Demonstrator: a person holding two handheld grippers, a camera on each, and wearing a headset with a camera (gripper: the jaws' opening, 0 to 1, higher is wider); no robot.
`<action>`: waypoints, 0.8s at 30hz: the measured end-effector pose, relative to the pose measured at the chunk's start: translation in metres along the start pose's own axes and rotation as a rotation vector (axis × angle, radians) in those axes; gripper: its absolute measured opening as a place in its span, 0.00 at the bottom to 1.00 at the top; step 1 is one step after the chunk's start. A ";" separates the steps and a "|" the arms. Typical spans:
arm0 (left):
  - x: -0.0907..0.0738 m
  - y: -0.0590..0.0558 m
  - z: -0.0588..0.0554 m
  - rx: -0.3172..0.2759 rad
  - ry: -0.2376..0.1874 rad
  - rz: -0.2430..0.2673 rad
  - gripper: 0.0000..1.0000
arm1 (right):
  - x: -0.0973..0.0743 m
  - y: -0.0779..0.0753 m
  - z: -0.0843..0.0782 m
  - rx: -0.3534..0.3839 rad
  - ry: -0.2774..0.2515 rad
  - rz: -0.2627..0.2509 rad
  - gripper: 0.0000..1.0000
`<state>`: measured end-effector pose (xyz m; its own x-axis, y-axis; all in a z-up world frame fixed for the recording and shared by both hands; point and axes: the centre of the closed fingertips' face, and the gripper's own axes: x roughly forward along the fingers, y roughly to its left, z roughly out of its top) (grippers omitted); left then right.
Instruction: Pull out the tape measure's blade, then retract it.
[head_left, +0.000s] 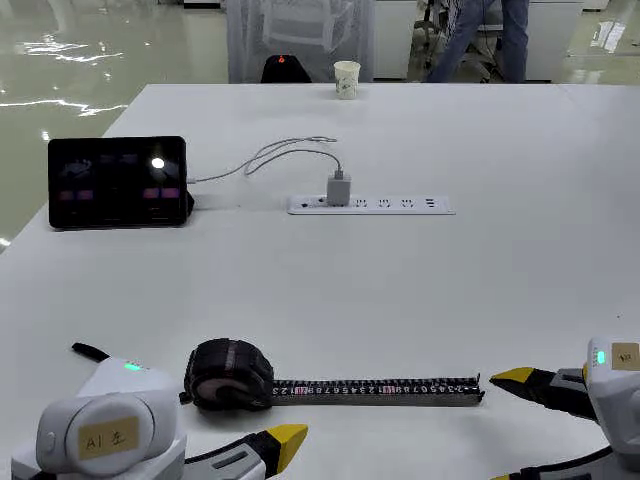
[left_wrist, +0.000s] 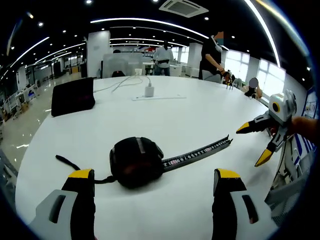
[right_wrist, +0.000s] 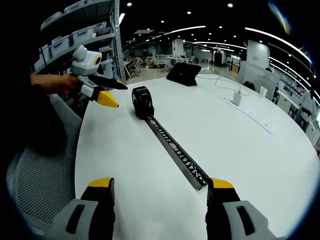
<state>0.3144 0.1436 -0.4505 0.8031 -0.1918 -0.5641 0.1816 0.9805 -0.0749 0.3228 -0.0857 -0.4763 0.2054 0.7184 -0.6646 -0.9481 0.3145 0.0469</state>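
Left gripper (left_wrist: 154, 176) wide open, empty | right gripper (right_wrist: 160, 183) wide open, empty | tape measure (head_left: 229, 374) blade (head_left: 380, 389) extended between them

The round, rubbery tape measure case (head_left: 229, 374) is black. Its flat steel blade (head_left: 375, 390) is dark, with pale numerals and small red marks. The smooth counter (head_left: 450, 290) is plain white. The left hand-held gripper (left_wrist: 154, 175) and right hand-held gripper (right_wrist: 160, 182) match: pale grey-white bodies, black jaws, yellow tips. The slim black tablet (head_left: 118, 182) shows dim pinkish patches; the small paper cup (head_left: 346, 79) is white, perhaps faintly patterned.
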 end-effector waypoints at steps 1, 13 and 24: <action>0.001 0.001 0.000 -0.004 0.001 0.002 0.96 | 0.001 -0.003 0.000 -0.007 0.003 0.002 0.74; 0.012 0.003 0.000 -0.022 0.003 0.015 0.92 | 0.007 -0.024 -0.004 -0.068 0.034 0.025 0.61; 0.021 0.007 0.002 -0.054 0.005 0.034 0.79 | 0.015 -0.041 -0.011 -0.127 0.066 0.038 0.49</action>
<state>0.3336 0.1467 -0.4616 0.8054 -0.1586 -0.5711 0.1233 0.9873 -0.1003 0.3618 -0.0945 -0.4959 0.1562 0.6846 -0.7120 -0.9788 0.2038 -0.0188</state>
